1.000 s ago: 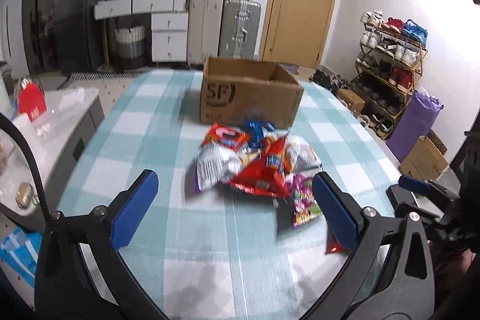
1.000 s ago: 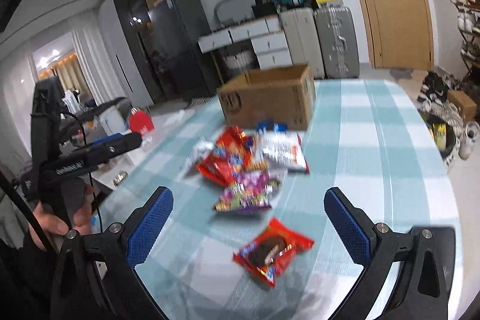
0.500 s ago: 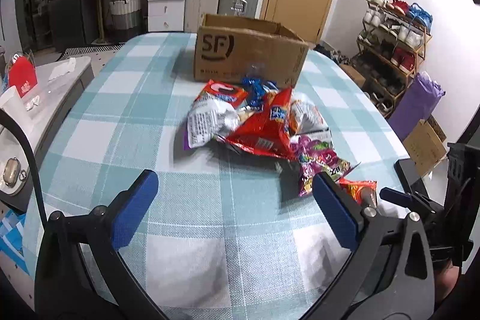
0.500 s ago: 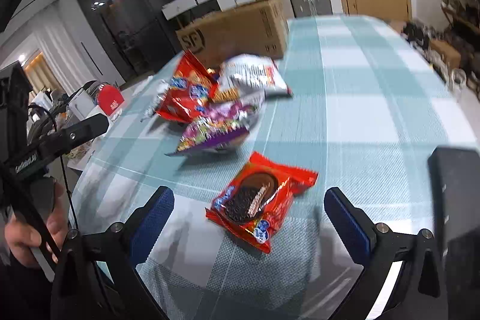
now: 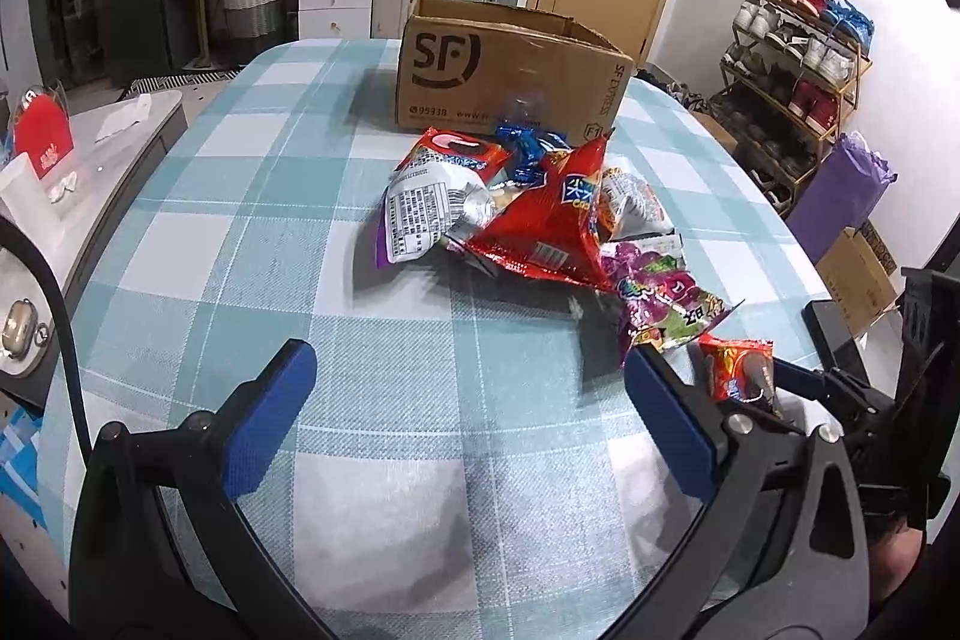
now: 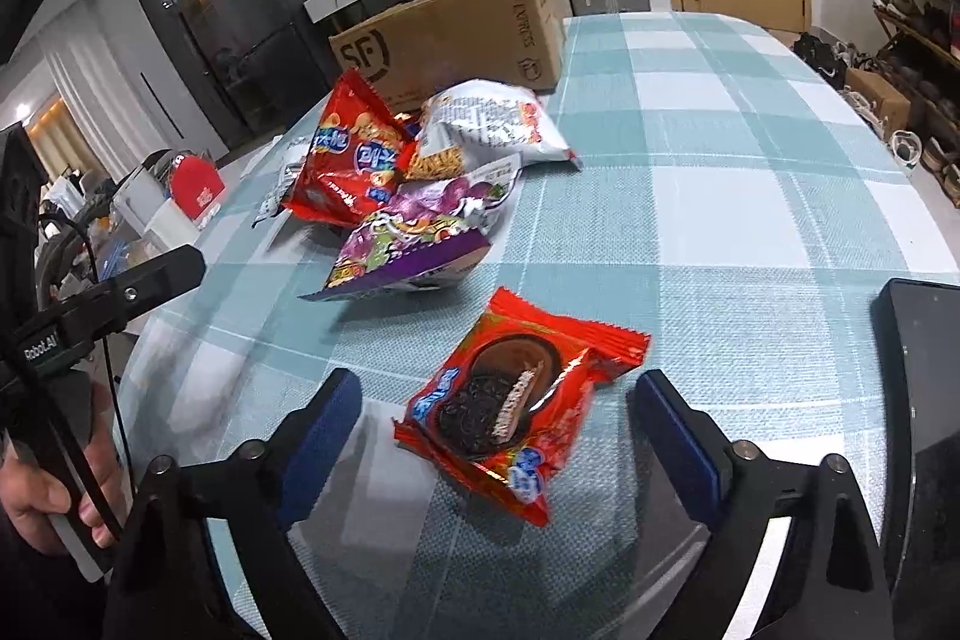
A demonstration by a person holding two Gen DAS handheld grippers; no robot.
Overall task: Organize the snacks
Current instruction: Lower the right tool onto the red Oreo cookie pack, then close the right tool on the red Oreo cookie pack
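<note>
A red cookie packet lies on the checked tablecloth, right between the open blue pads of my right gripper; it also shows in the left wrist view. Behind it lies a pile of snack bags: a purple one, a red one and a silver one. An open SF cardboard box stands behind the pile. My left gripper is open and empty over bare cloth, short of the pile.
A black device lies at the table's right edge. A low side table with small items stands left of the table. Suitcases, drawers and a shoe rack line the room behind.
Both grippers have moved forward and lower. My right gripper has closed in on the red cookie packet, which now sits between its open pads. The left has neared the pile.
</note>
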